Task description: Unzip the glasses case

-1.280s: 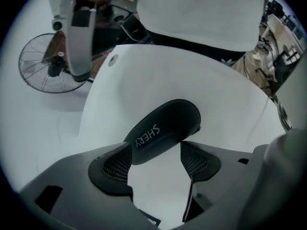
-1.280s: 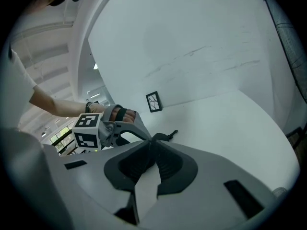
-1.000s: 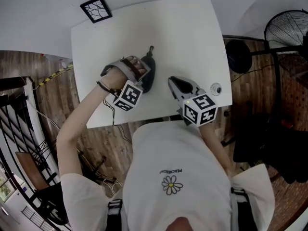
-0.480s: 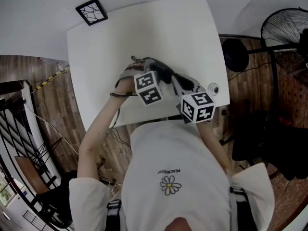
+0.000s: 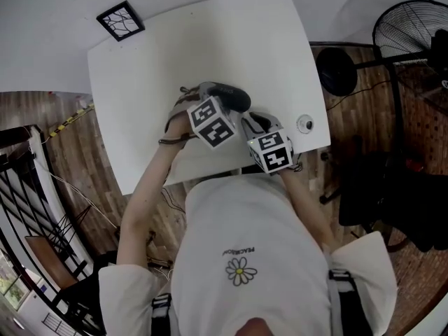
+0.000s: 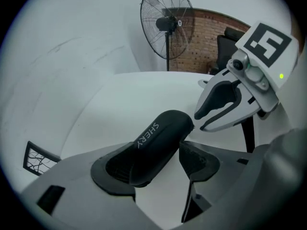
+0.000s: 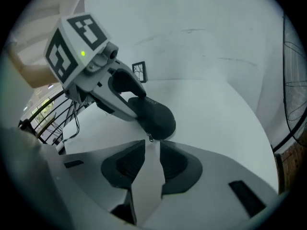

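**Head view:** The left claw [image 5: 222, 102] is gripping the dark glasses case [image 5: 236, 98] over the white table [image 5: 210, 40], toward its near edge. The right claw [image 5: 250, 120] is pointing at the case from just beside it. A black patterned tile [image 5: 120, 21] is lying at the table's far left corner.

**Left gripper view:** The left claw's jaws have just been closing slightly. They are standing wide with the case between them, and the pads are pressing on its sides. The lettering "SHERY" is facing up. The right claw's tips are sitting just beside the case's far end. A pedestal fan [image 6: 167, 23] is standing beyond the table.

**Right gripper view:** The right claw's jaws are standing narrowly apart with nothing between them. The zipper pull [image 7: 150, 138] is hanging from the case's end just ahead of the tips.
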Motion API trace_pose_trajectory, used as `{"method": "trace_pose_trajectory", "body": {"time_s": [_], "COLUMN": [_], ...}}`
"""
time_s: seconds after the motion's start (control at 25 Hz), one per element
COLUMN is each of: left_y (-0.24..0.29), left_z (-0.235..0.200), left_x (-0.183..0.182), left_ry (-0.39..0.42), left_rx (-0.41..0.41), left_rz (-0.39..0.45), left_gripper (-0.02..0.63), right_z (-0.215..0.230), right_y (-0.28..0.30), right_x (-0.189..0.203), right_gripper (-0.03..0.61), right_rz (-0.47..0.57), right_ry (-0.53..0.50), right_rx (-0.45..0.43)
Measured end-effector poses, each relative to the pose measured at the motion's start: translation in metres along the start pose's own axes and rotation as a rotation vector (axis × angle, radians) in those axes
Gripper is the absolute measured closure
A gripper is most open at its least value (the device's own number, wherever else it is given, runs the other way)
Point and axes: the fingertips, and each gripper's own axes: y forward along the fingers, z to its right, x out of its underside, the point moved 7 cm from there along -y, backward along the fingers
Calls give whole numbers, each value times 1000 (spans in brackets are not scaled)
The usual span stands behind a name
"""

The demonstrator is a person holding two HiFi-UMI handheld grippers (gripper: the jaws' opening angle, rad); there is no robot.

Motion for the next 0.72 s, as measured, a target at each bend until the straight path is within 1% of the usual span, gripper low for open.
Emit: {"method": "trace_pose_trajectory", "body": {"time_s": [0.08,0.2,0.24,0.4,0.48,0.6,0.72], "left_y": [0,1,2,1,1,1,2], "left_z": [0,1,2,2,2,4,2], "left_x": [-1,-2,-2,-1,-1,-2,-1], "left_ry": [0,9,13,15,17,26,29], "left_rx": [5,3,1,-1,-2,-2,-3], "left_rz": [-6,-17,-19,-17,-19,-24,-27], "left_gripper": [311,314,314,316,316,321,321], "right_z": [0,4,5,-3,-8,-9,-5], "right_y": [11,20,20,23,25,24,27], "right_x": [1,1,2,1,-1,0,4], "right_gripper": [495,496,510,511,515,544,552], "right_rz": [-14,-29,-31,-44,-49,-55,-52], "right_ry": [-1,48,56,51,41,12,56], "right_rx": [-2,2,2,-43,-46,-38,-27]}}
